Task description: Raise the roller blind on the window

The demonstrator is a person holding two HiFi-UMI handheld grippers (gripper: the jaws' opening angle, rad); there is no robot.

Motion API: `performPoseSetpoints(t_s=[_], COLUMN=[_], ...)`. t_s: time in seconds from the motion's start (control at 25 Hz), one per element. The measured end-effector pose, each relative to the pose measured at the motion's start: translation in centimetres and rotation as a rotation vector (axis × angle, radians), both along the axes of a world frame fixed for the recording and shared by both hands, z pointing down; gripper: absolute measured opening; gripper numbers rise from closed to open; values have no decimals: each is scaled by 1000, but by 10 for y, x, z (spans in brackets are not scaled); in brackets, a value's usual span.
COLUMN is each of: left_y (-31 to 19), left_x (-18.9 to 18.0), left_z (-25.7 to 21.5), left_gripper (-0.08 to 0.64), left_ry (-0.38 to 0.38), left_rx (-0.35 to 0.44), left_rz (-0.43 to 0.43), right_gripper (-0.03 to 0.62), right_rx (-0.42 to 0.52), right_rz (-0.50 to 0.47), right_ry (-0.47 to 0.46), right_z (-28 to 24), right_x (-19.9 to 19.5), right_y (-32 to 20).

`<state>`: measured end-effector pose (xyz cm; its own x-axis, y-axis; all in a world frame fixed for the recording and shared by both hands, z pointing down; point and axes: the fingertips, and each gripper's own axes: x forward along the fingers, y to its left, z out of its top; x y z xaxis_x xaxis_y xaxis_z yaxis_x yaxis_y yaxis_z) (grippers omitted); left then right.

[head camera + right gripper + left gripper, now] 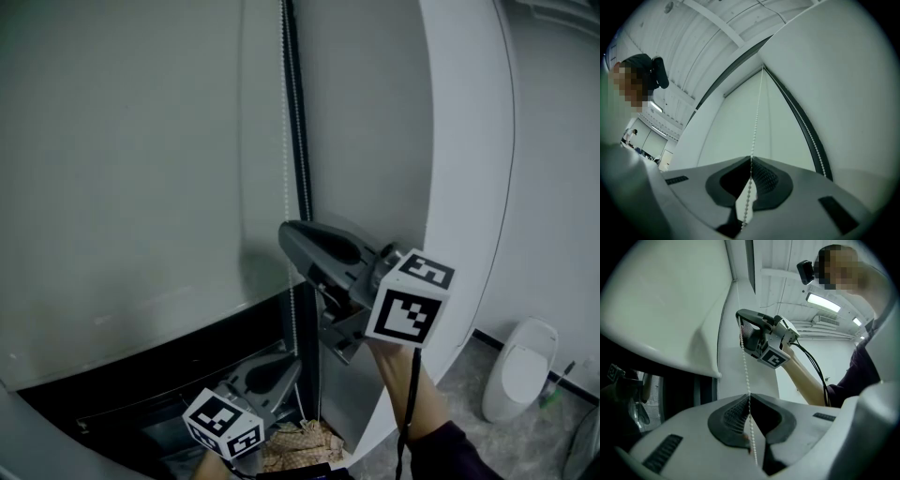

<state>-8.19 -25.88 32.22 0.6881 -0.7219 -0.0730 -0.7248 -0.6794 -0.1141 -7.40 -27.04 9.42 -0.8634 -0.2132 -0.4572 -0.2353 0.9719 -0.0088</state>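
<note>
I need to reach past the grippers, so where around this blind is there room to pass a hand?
Free: the face of the roller blind left of the bead chain, and the bare wall right of the dark frame. Crowded: along the chain, with the right gripper above and left gripper below, jaws shut on it.

no words or numbers readable here; only black-and-white square markers on the cube [222,424] of the left tool [749,398] and the cube [410,298] of the right tool [751,159].
</note>
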Motion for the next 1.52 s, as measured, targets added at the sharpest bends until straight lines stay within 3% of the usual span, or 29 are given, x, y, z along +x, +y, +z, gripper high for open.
performPoseSetpoints(t_s=[0.16, 0.36, 0.64, 0.76, 1.0, 1.12, 1.4, 1.52], left_y=[13, 29, 11, 8, -3, 2, 6, 7], left_x=[-13, -37, -47, -38, -33, -34, -34, -36], left_z=[-19, -95, -179, -203, -203, -209, -208, -208], left_gripper=[18, 18, 22, 35, 34, 34, 20, 18], left_ry=[74, 137, 224, 212, 224, 231, 136, 122], left_rx=[57, 202, 189, 202, 184, 221, 250, 265], left_rz=[29, -1, 94, 102, 151, 129, 54, 20], right_gripper=[15, 15, 14, 11, 11, 11, 12, 14], right_rx=[39, -1, -19, -19, -26, -23, -16, -32], right_rz=[29, 4, -16, -19, -12, -10, -5, -30], right_ry=[60, 134, 209, 232, 283, 311, 351, 272], right_z=[25, 73, 111, 124, 163, 181, 191, 165], right_x=[-10, -29, -48, -49, -57, -58, -48, -31], right_y=[7, 10, 17, 25, 24, 27, 28, 24])
